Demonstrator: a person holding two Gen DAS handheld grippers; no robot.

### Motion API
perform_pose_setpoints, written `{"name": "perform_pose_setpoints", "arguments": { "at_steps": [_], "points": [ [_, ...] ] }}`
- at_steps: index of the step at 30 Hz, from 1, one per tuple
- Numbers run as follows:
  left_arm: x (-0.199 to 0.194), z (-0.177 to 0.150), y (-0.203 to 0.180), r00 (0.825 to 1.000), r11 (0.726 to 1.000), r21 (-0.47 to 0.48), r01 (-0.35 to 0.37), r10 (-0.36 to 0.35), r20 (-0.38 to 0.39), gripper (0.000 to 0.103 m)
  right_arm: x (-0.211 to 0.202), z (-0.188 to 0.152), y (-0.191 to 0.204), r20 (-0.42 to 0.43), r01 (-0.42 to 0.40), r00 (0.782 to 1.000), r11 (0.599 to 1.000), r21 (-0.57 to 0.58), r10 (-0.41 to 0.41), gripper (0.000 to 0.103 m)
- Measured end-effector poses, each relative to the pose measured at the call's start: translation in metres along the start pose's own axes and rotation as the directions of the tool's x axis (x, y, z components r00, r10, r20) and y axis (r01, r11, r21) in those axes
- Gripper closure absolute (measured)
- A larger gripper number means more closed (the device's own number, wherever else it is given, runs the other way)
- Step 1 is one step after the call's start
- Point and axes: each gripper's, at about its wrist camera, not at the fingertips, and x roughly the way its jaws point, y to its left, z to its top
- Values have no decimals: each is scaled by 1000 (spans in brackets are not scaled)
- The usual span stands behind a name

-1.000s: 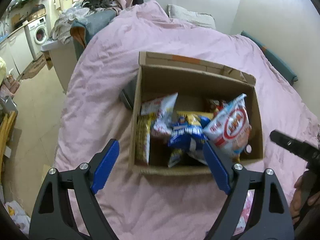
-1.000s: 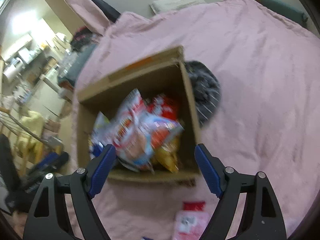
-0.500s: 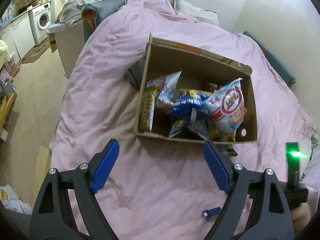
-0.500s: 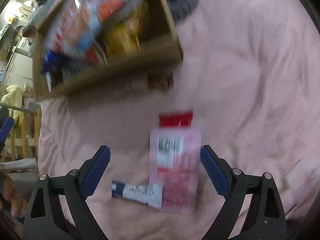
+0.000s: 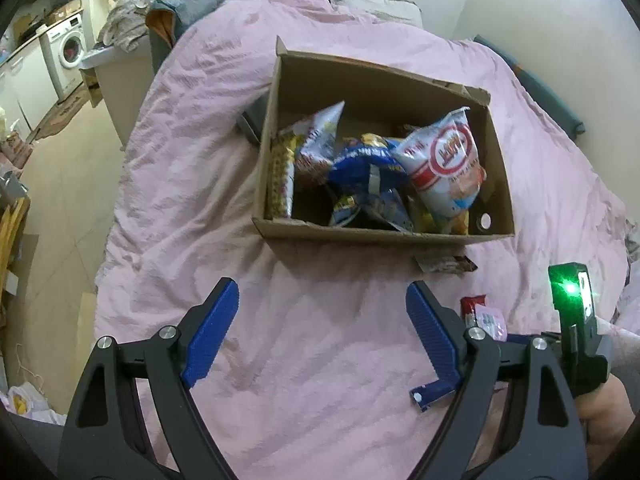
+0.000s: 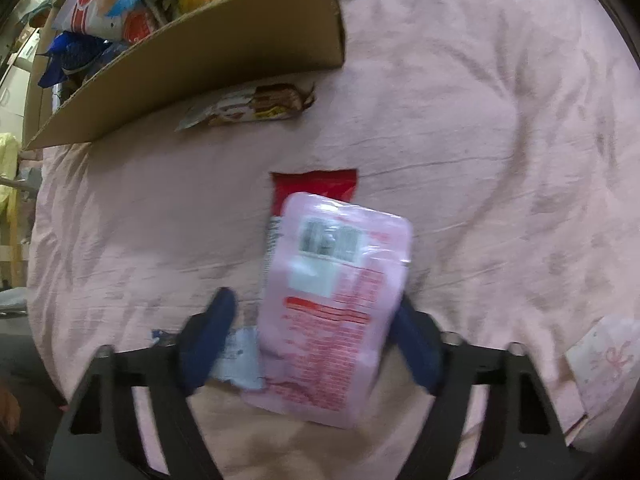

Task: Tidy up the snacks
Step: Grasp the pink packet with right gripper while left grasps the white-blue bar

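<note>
The left gripper [image 5: 322,334] hangs over the pink bedspread [image 5: 192,184] with its two blue fingers spread wide and nothing between them. In front of it and a bit to its right sits the cardboard box [image 5: 380,236], open at the top and already full of snack bags, like the white and red chip bag [image 5: 442,168] and the blue bag [image 5: 366,172]. A small brown snack wrapper [image 5: 446,263] lies flat on the bedspread, right up against the near wall of the box. Farther right is the right gripper [image 6: 312,342], which is much nearer to the loose snacks than the left one. The pink packet [image 6: 340,300] sits between its fingers, with its long side pointing forward, away from the gripper and toward the box. The fingers are on both sides of the packet and look close to its edges, but that part is blurry, so I cannot tell if they are squeezing it yet. A red packet [image 6: 314,190] pokes out from under the far end of the pink one, and a little blue and white wrapper [image 6: 240,354] lies by the left finger. The box is ahead of the right gripper and up to its left, so I think the pink packet has to go forward and to the left to land inside.
</note>
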Motion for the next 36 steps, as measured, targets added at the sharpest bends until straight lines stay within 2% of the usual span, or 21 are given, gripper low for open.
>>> {"name": "perform_pose_setpoints", "arguments": {
  "at_steps": [6, 8, 13, 15, 17, 20, 23, 25, 27, 31, 33, 36],
  "points": [
    [5, -1, -17, 1000, 999, 26, 19, -19, -11, 20, -24, -9, -23, 70, -55, 996, 998, 14, 54, 44],
    [8, -2, -24, 1000, 999, 41, 23, -22, -20, 20, -34, -13, -29, 98, -103, 990, 994, 32, 99, 44],
    [24, -12, -46, 996, 992, 113, 49, -40, -84, 20, -69, -17, -54, 215, -204, 959, 976, 77, 183, 44],
    [33, -19, -58, 990, 984, 158, 78, -58, -127, 20, -80, -14, -61, 247, -194, 954, 977, 84, 169, 44],
    [46, -30, -73, 978, 967, 228, 111, -65, -197, 20, -89, -12, -65, 260, -194, 952, 976, 100, 162, 44],
    [67, -50, -90, 945, 934, 304, 189, -88, -316, 20, -93, -10, -72, 270, -231, 944, 965, 125, 191, 44],
    [74, -65, -105, 929, 900, 364, 240, -104, -354, 20, -92, -4, -65, 281, -244, 938, 962, 125, 202, 44],
    [77, -74, -116, 925, 869, 419, 263, -103, -366, 20, -93, -3, -62, 283, -258, 935, 958, 125, 214, 44],
    [81, -79, -123, 921, 853, 446, 272, -96, -378, 20, -90, -2, -59, 281, -279, 930, 952, 125, 236, 44],
    [91, -84, -132, 913, 837, 463, 292, -100, -396, 21, -90, -1, -56, 282, -292, 926, 949, 118, 250, 44],
    [98, -85, -137, 908, 827, 476, 300, -95, -407, 28, -90, 0, -58, 284, -295, 925, 947, 124, 251, 44],
    [107, -87, -139, 899, 834, 464, 300, -85, -429, 30, -90, 0, -61, 287, -302, 924, 944, 136, 254, 44]
  ]
}}
